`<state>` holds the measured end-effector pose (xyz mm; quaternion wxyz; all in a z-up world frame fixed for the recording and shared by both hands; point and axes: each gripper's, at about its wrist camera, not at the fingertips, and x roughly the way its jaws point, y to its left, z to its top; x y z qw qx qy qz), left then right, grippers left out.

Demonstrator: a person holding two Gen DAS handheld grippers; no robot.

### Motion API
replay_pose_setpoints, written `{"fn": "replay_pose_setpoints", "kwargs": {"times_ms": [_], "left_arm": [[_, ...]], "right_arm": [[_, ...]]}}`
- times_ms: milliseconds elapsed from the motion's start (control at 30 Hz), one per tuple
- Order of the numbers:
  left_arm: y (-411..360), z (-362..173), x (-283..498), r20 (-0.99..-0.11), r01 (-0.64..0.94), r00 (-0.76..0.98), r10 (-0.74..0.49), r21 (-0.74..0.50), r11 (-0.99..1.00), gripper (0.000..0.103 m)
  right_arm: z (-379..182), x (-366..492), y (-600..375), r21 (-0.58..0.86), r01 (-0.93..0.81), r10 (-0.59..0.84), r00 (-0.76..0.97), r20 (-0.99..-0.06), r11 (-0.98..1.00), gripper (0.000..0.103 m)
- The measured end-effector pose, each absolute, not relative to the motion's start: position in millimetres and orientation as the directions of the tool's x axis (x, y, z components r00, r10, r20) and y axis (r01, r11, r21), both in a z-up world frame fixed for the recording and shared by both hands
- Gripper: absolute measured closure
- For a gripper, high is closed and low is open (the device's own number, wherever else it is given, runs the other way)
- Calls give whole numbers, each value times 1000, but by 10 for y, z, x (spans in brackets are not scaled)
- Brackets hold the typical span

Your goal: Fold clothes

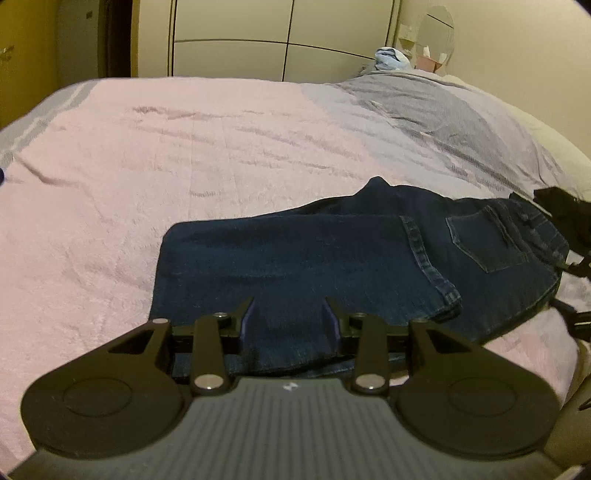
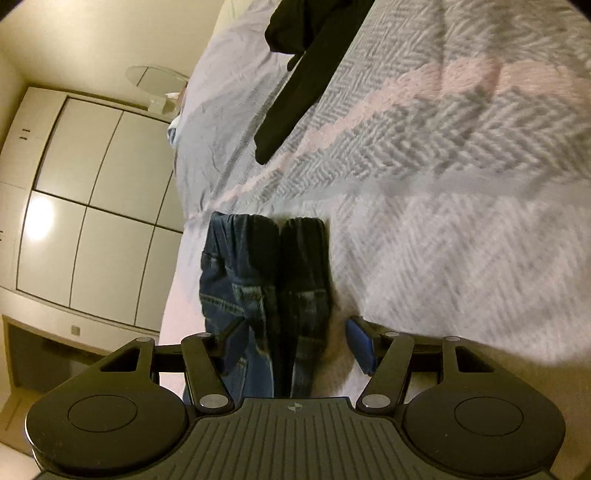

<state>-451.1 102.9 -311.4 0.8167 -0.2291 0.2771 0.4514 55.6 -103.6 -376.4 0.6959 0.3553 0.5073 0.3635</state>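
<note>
Dark blue jeans lie folded on the pink bedspread, with the back pocket toward the right. My left gripper hovers over their near edge. It is open, and flat denim shows between its fingers without being pinched. The right gripper shows as a black shape at the waistband end. In the right wrist view, which is rolled, the stacked layers of the jeans run between the fingers of my right gripper. The blue pad stands apart from the cloth, so this gripper is open.
A black garment lies on the grey herringbone blanket beyond the jeans. A white wardrobe stands behind the bed. At the far right corner are a round mirror and a light blue cloth bundle.
</note>
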Motion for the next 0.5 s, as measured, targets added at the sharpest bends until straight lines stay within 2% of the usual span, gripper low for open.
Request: {"fn": "replay_pose_setpoints", "kwargs": {"times_ms": [133,233,267,400,467,500], "left_arm": [[1141,-3260,-4562,-691,-879,415,593,-136,457,69],[1193,-3344,-4581,-720,-894,378,582,-120,432,76],[1194,-3352,-4586,-722,-896,373,583,-116,429,76],[1195,-3329,-4618,-712,-891,384,588,-118,438,74],[1219,-3346,-4645,-713,-889,394,580,-135,438,73],[1240,-3362,-4665,-715,-889,401,573,-153,432,73]], "right_arm": [[-3751,561,-1000,851,-198,868,225,-443,486,42],[-3741,513,-994,814,-259,851,239,-468,520,65],[-3729,490,-1011,807,-275,850,243,-468,523,68],[-3638,384,-1044,784,-341,853,264,-451,519,69],[-3657,382,-1030,780,-321,841,268,-470,537,59],[-3642,375,-1011,767,-326,832,271,-484,552,59]]}}
